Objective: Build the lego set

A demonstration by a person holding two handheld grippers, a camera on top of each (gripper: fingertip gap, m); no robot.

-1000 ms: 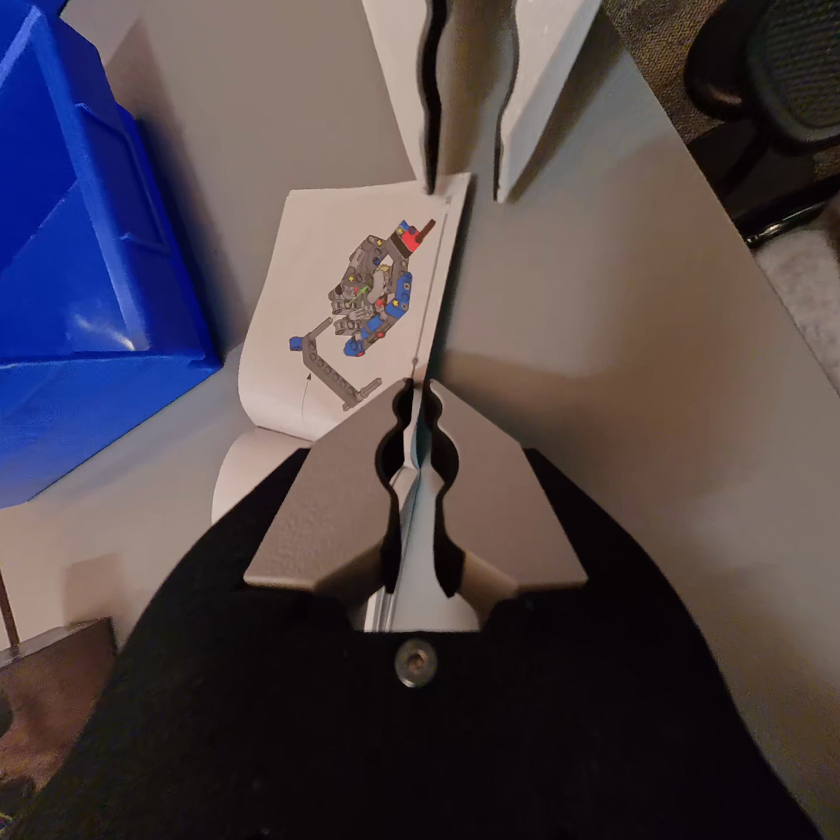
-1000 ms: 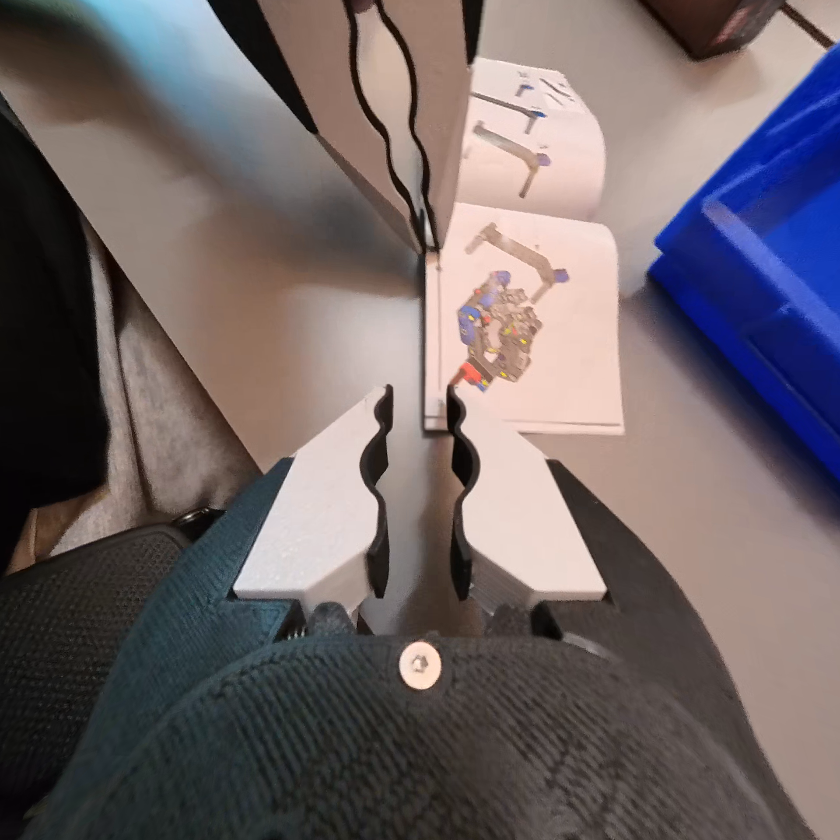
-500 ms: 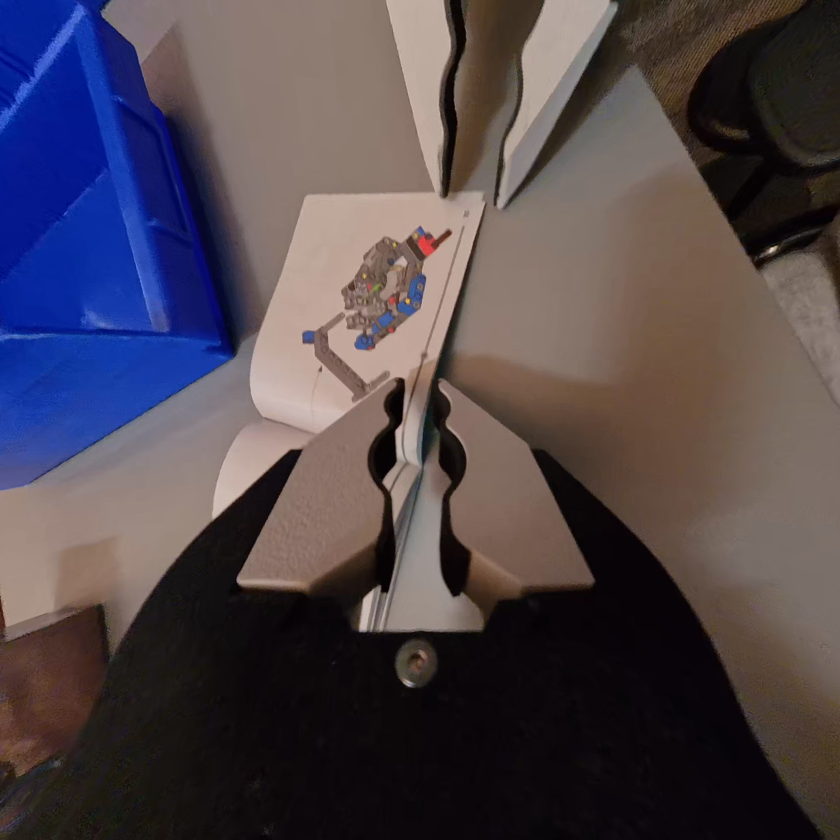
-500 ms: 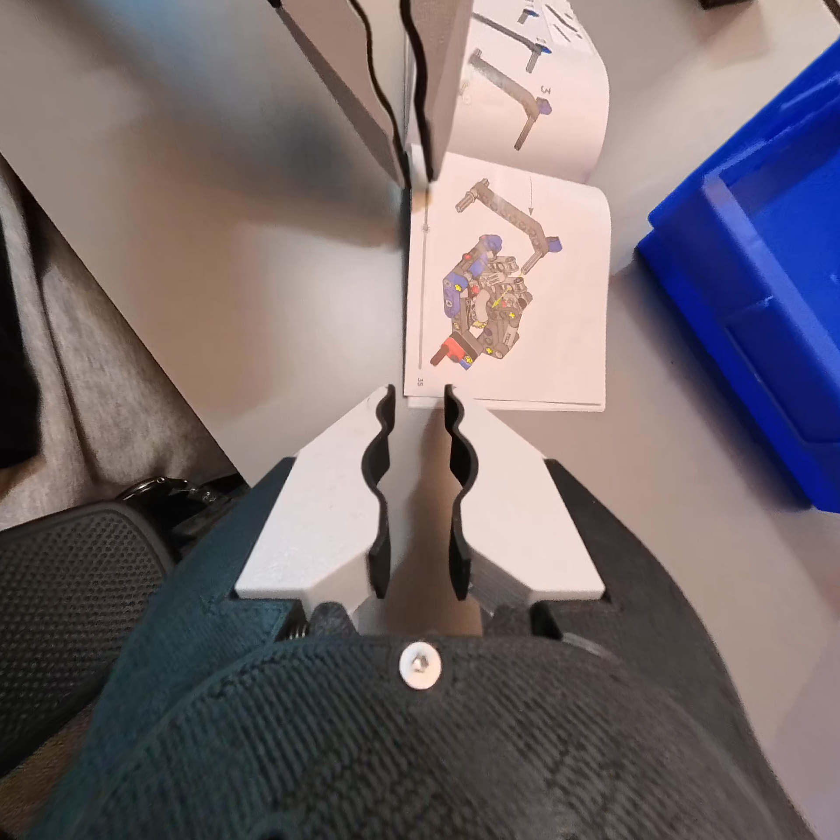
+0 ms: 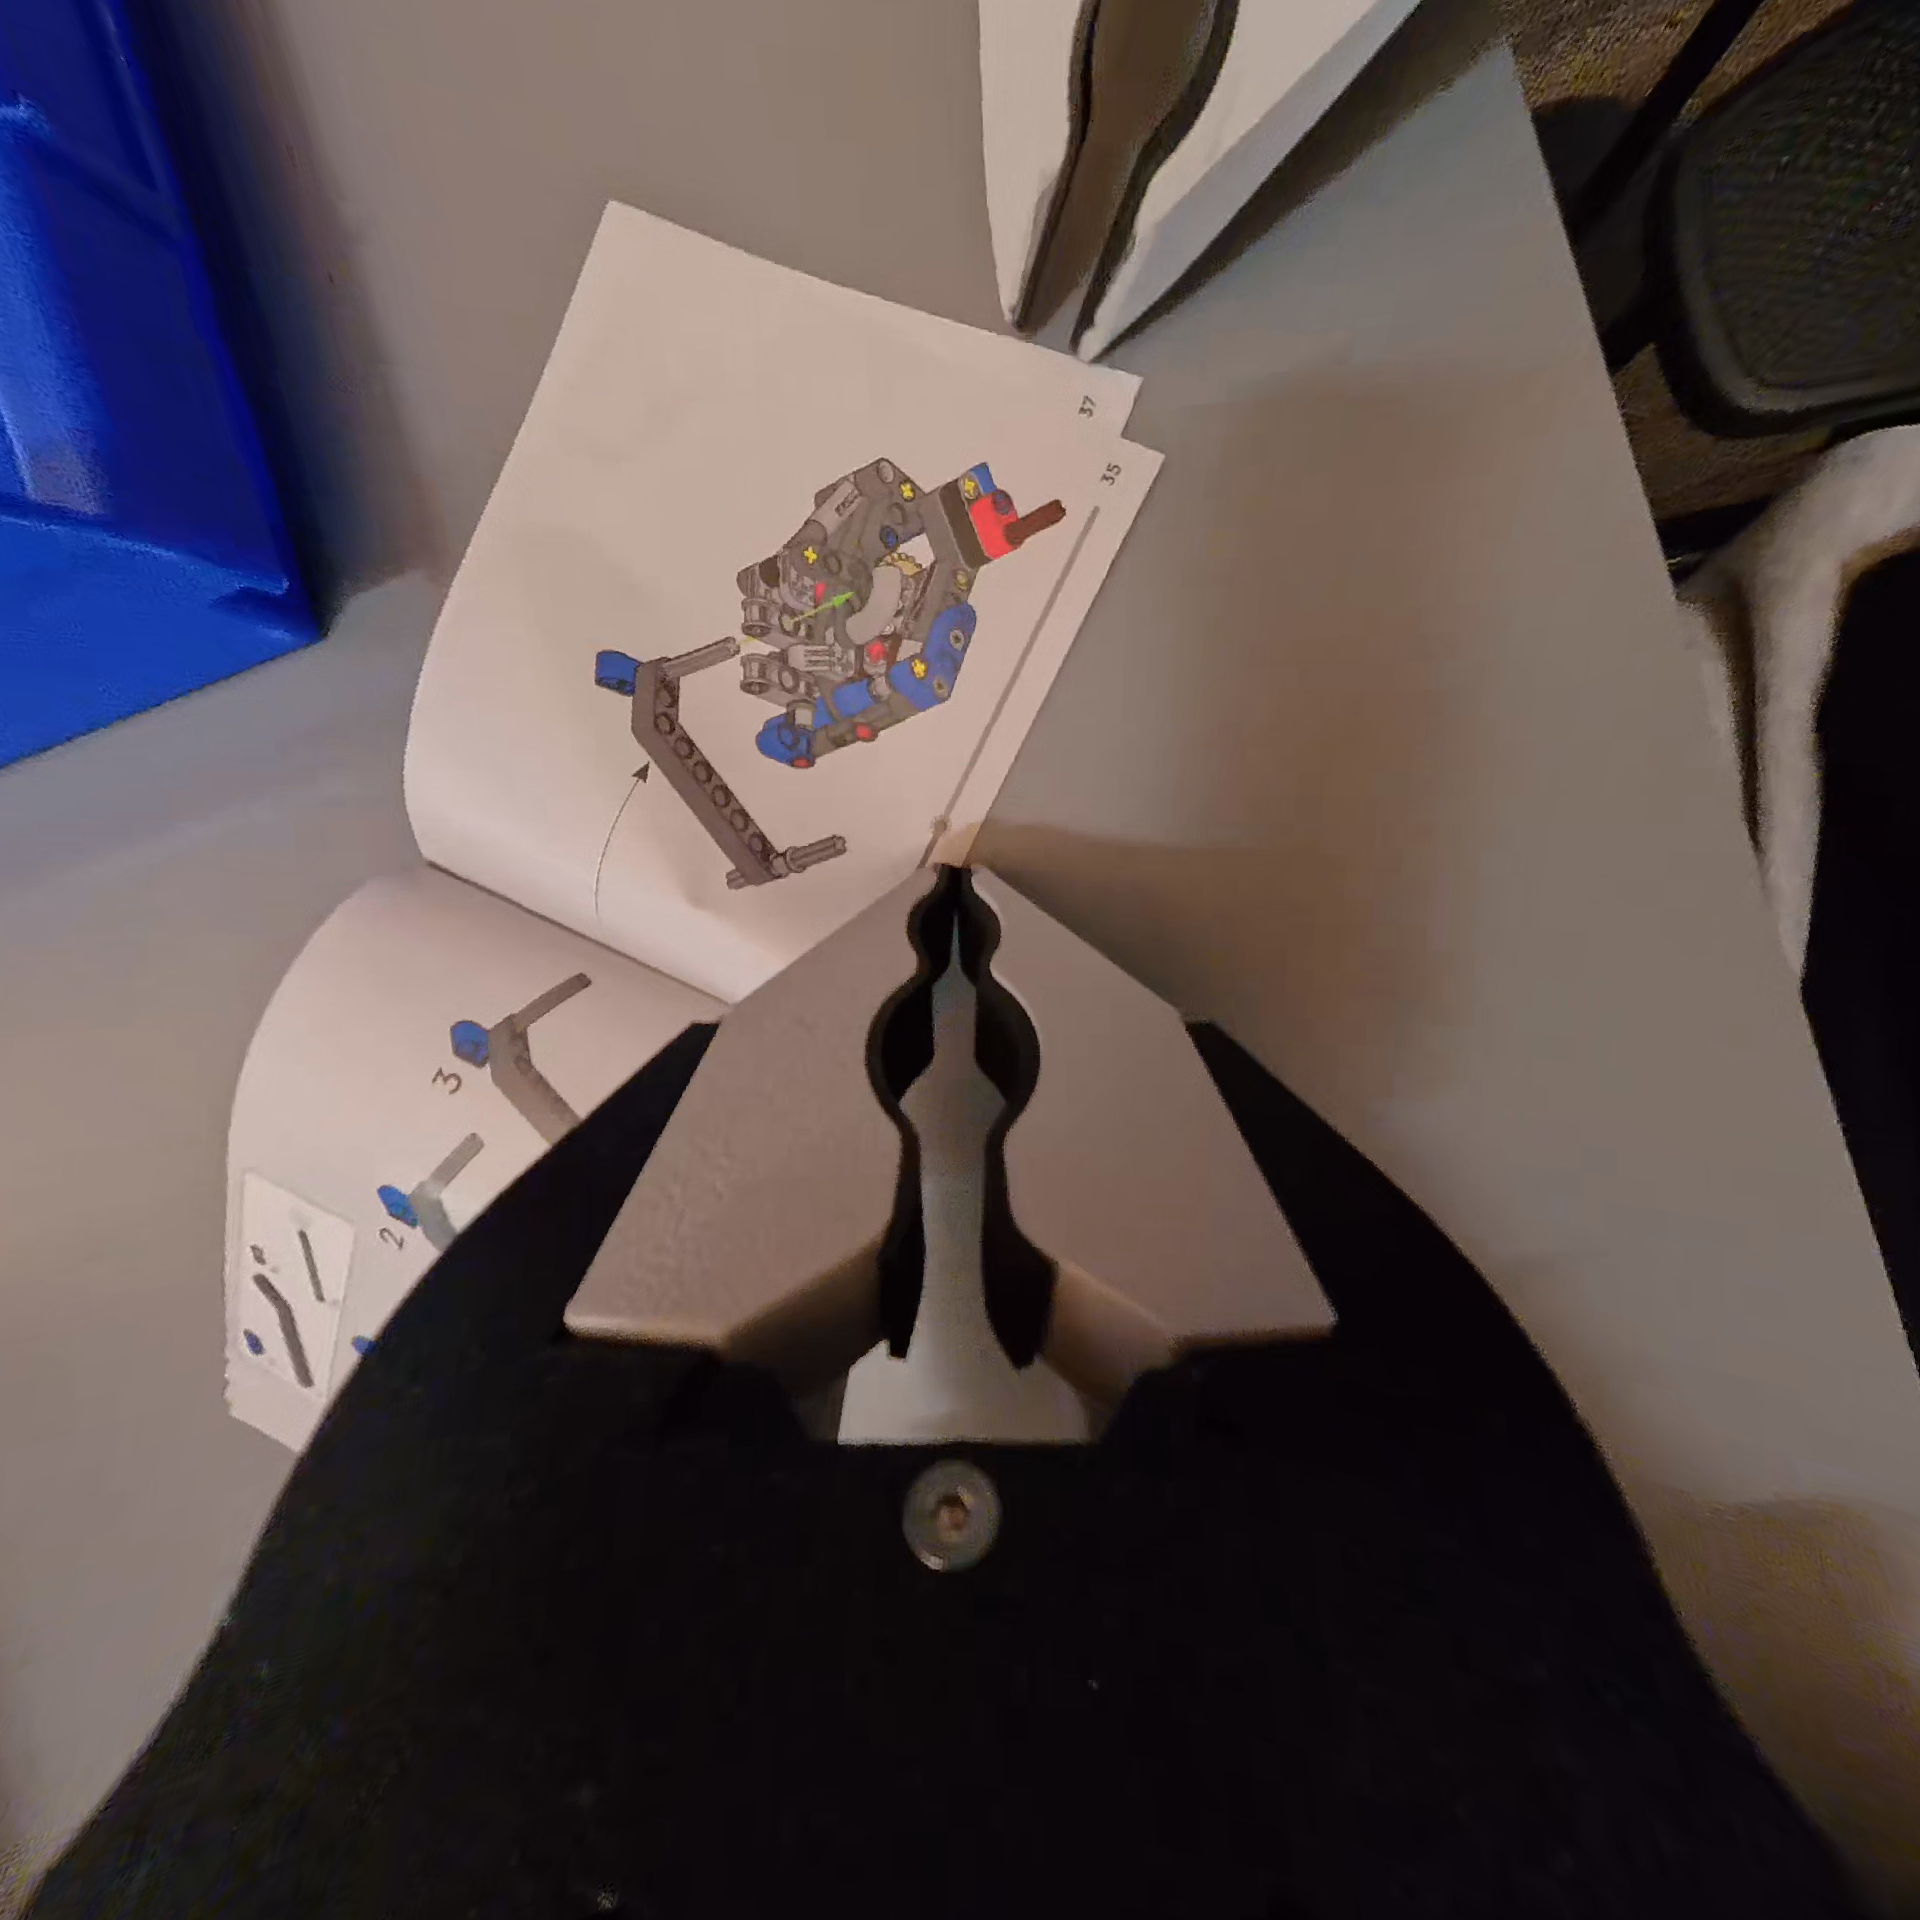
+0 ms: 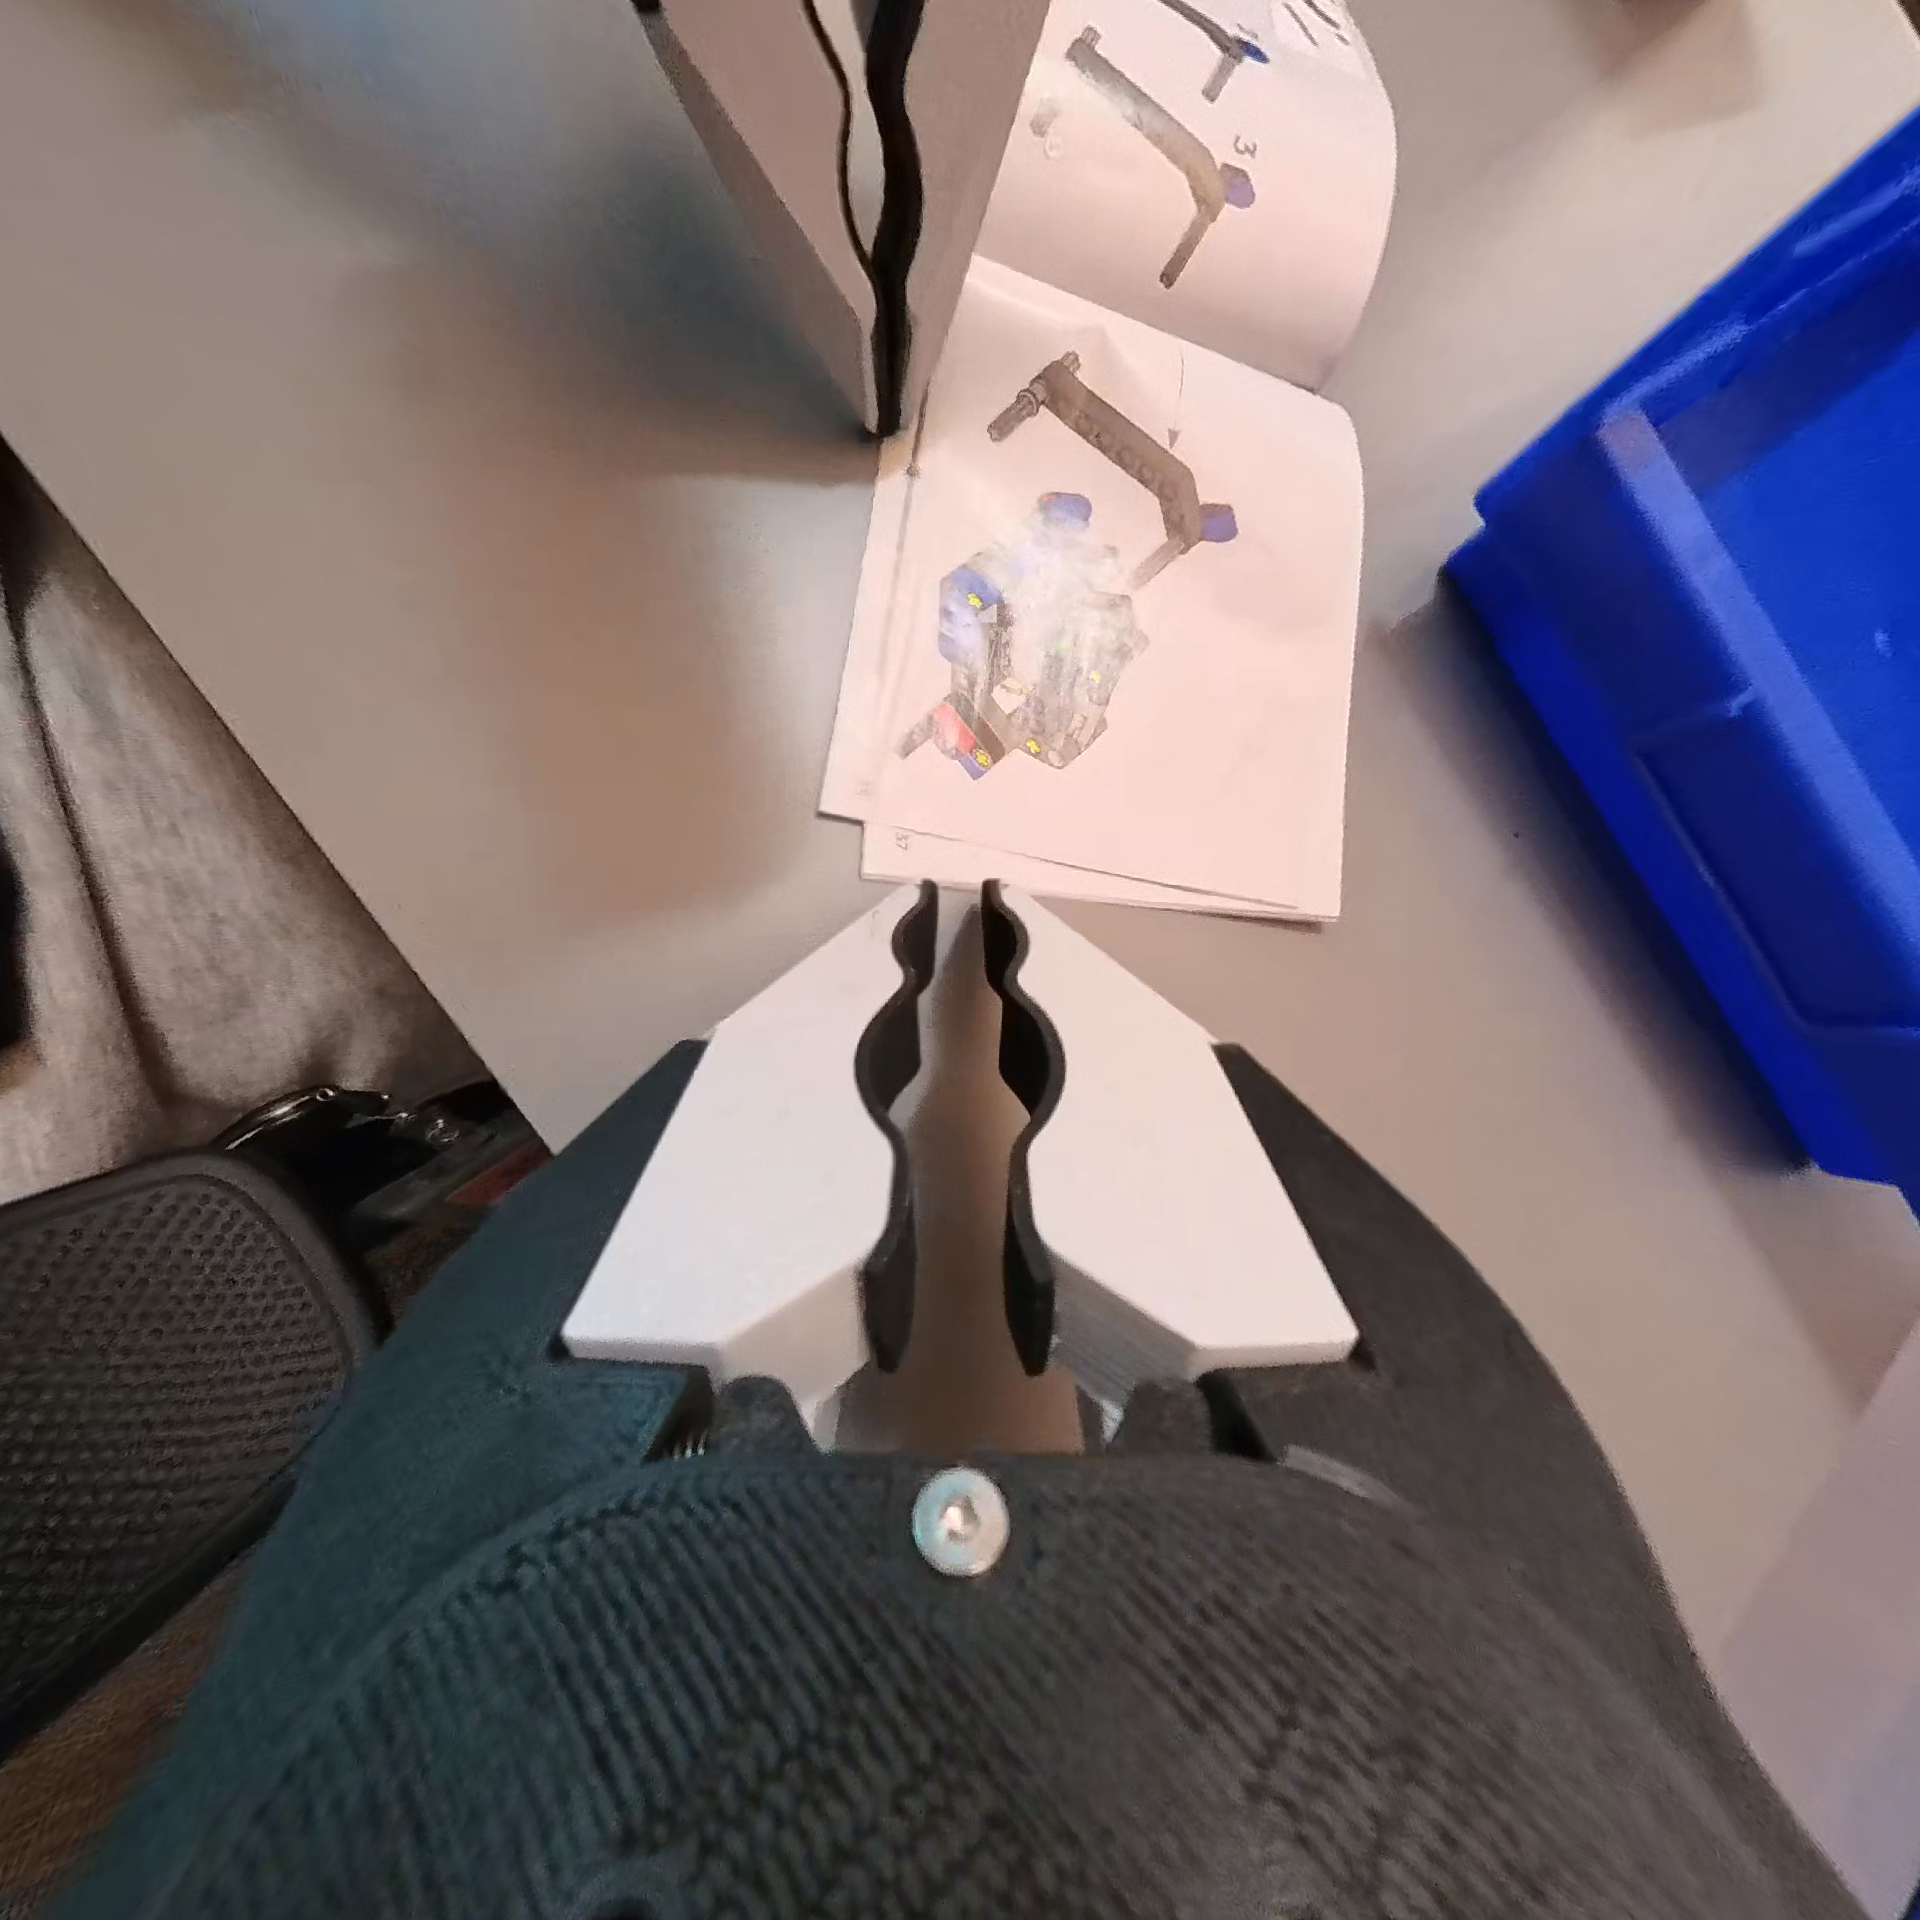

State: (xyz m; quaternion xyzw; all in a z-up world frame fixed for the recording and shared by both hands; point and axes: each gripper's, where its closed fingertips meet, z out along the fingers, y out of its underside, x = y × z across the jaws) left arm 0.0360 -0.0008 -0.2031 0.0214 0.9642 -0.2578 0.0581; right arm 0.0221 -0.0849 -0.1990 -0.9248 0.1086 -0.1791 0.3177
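An open lego instruction booklet (image 5: 727, 468) lies on the grey table (image 5: 1351, 831), its top page showing a grey, blue and red model. My left gripper (image 5: 951, 878) has its tips pressed together at that page's near corner, and the page is curled and skewed over the one below. My right gripper (image 6: 958, 888) has a narrow gap between its tips and sits at the opposite edge of the booklet (image 6: 1195, 727), holding nothing. Each gripper shows in the other's view: the right one in the left wrist view (image 5: 1051, 338), the left one in the right wrist view (image 6: 888, 416). No loose bricks are in view.
A blue plastic bin (image 5: 104, 416) stands beside the booklet; it also shows in the right wrist view (image 6: 1714, 675). The table edge runs close to the booklet's other side, with a black mesh chair (image 6: 156, 1351) and grey cloth (image 6: 156, 831) beyond it. About 9 centimeters separates my left fingertips from my right.
My left jaws have closed at the page corner and the top page has swung askew over the page beneath. My right jaws have narrowed and now sit at the booklet's edge.
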